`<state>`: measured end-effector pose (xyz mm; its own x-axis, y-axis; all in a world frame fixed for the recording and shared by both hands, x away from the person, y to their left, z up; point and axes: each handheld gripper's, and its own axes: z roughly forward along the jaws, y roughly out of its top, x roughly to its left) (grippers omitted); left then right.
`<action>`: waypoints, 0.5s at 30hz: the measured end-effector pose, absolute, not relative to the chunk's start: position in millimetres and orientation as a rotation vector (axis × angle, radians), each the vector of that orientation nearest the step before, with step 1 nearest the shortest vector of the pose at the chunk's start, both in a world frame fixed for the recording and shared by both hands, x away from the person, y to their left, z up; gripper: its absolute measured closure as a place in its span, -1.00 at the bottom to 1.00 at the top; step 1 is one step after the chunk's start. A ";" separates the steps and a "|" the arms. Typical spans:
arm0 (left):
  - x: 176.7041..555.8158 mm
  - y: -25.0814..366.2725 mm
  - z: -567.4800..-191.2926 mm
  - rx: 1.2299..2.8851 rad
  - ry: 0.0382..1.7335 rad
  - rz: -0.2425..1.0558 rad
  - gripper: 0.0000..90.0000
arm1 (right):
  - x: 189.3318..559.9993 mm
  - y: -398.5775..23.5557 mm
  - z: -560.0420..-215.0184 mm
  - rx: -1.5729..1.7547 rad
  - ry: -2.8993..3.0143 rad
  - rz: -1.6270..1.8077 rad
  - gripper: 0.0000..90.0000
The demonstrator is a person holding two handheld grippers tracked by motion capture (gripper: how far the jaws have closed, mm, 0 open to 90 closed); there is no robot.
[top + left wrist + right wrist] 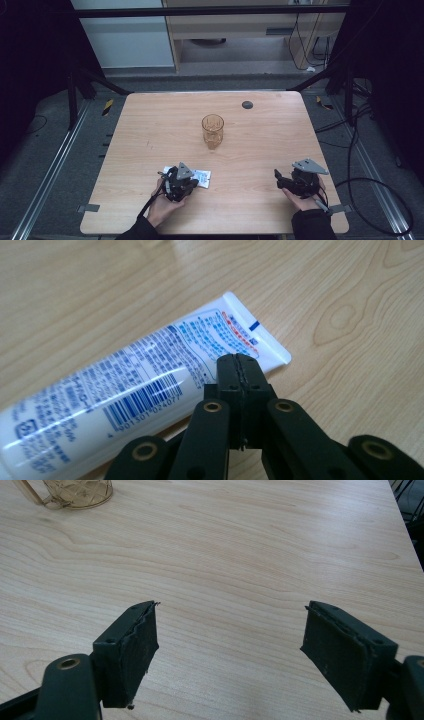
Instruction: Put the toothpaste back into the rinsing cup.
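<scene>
Left gripper view: left gripper (239,365) jaws pressed together, empty, above a white tube (135,385). Right gripper (230,645) gapes wide — holding nothing

A barcode is printed on the white tube (140,385), and the digits beneath it are read as roughly 901301024077. Blocks of small blue print and a red-outlined panel are also carried by the tube, but the characters are too small to be read.

Overhead plus close jaw-cams — shared table (250,150)
</scene>
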<state>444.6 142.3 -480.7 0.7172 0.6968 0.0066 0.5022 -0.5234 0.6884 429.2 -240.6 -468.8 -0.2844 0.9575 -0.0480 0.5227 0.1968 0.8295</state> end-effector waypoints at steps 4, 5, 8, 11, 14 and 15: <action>451.0 152.9 -464.3 2.202 0.898 0.409 0.98 | 429.2 -241.3 -468.9 1.386 1.894 0.971 -0.50; 459.2 161.5 -455.7 2.181 0.908 0.432 0.98 | 430.1 -241.7 -469.8 1.385 1.893 0.970 -0.50; 471.4 174.1 -446.2 2.149 0.942 0.439 0.98 | 430.8 -241.0 -470.5 1.385 1.897 0.969 -0.49; 485.8 186.0 -442.1 2.136 0.983 0.446 0.98 | 431.6 -239.9 -470.9 1.376 1.902 0.962 -0.48; 499.1 195.2 -448.7 2.163 1.033 0.446 0.98 | 431.6 -239.4 -471.3 1.384 1.902 0.964 -0.48; 504.2 199.1 -456.0 2.184 1.062 0.446 0.98 | 431.5 -239.4 -471.7 1.383 1.904 0.959 -0.48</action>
<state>504.2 199.1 -456.0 0.6119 0.7908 0.0171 0.5656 -0.4525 0.6895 431.5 -239.4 -471.7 -0.2843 0.9575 -0.0484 0.5307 0.1993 0.8238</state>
